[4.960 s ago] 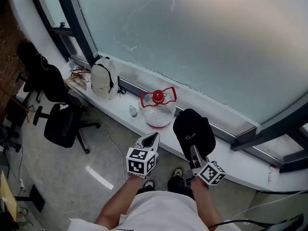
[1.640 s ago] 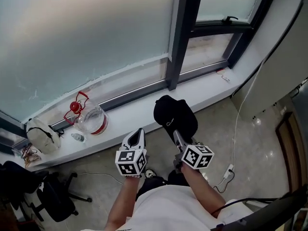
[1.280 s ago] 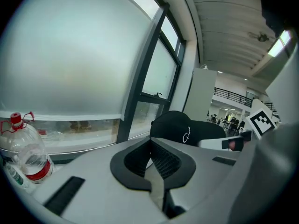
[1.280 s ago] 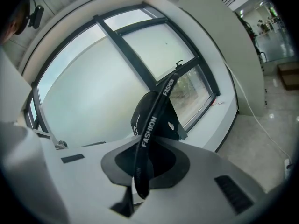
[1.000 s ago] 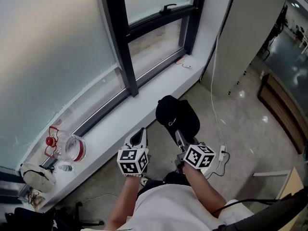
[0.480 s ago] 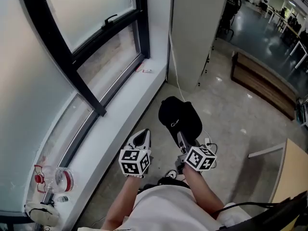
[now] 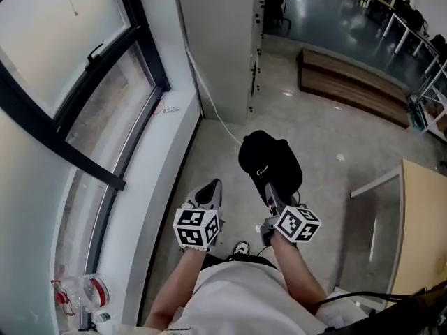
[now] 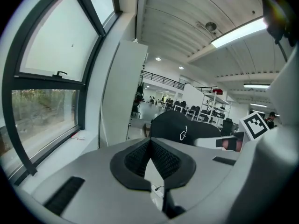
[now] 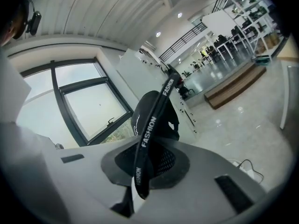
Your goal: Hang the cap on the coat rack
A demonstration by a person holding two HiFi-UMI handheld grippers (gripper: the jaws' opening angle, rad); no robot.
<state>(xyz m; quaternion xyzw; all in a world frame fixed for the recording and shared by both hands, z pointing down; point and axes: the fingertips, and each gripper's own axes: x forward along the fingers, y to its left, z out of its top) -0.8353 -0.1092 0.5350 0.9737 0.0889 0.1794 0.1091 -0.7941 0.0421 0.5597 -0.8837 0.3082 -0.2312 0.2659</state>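
Pinching the black cap [image 7: 269, 160] by its strap [image 9: 152, 125], the right claw [image 7: 268, 189] holds it above the floor [image 7: 328, 138]. The left claw [image 7: 212, 190] is pressed together, empty, just beside.

My left gripper [image 7: 211, 187] sits just left of my right gripper [image 7: 269, 189]. Black fabric cap [image 7: 269, 160] ahead of the right one, strap between its jaws. Dark-framed window [image 7: 105, 166] and white sill [image 7: 164, 159] along my left. White pillar [image 7: 216, 33] ahead, brown wooden platform [image 7: 353, 82] beyond it to the right, light wooden table [image 7: 422, 222] at my right.
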